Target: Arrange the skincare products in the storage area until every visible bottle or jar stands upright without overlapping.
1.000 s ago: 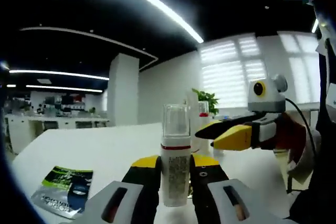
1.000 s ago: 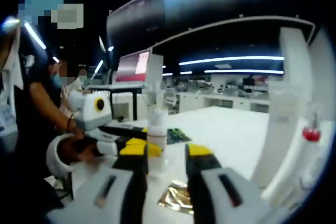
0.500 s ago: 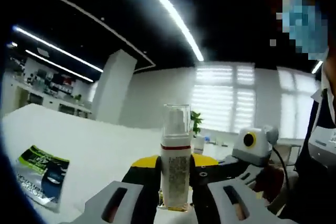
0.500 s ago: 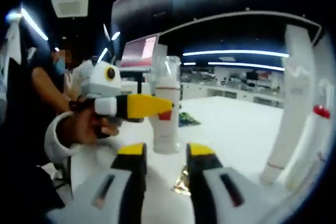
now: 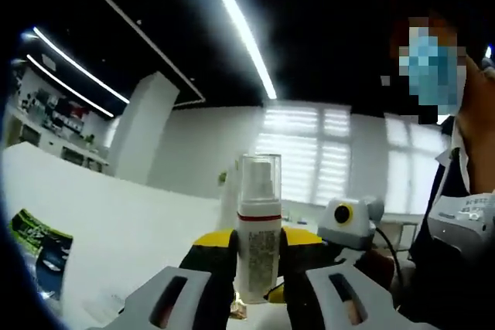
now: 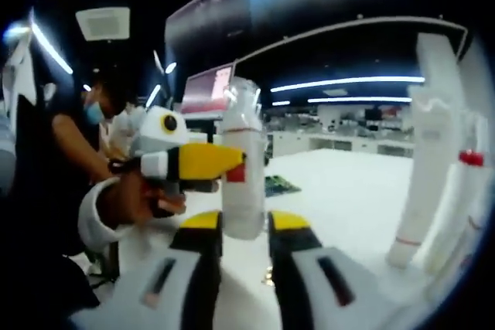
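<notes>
Left gripper (image 5: 257, 256) clamps pump bottle (image 5: 257, 229) upright — right gripper (image 6: 244, 226) near.

The pump bottle (image 6: 241, 168) (held upright by the left gripper (image 6: 224, 161)) has come closer, now between the right gripper (image 6: 244, 226) tips.

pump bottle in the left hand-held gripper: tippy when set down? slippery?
Likely tippy: the pump bottle is tall and narrow, with a clear cap on top. Its smooth, round body may twist or slip between the jaws of the left hand-held gripper. Looks rigid, probably light.
</notes>
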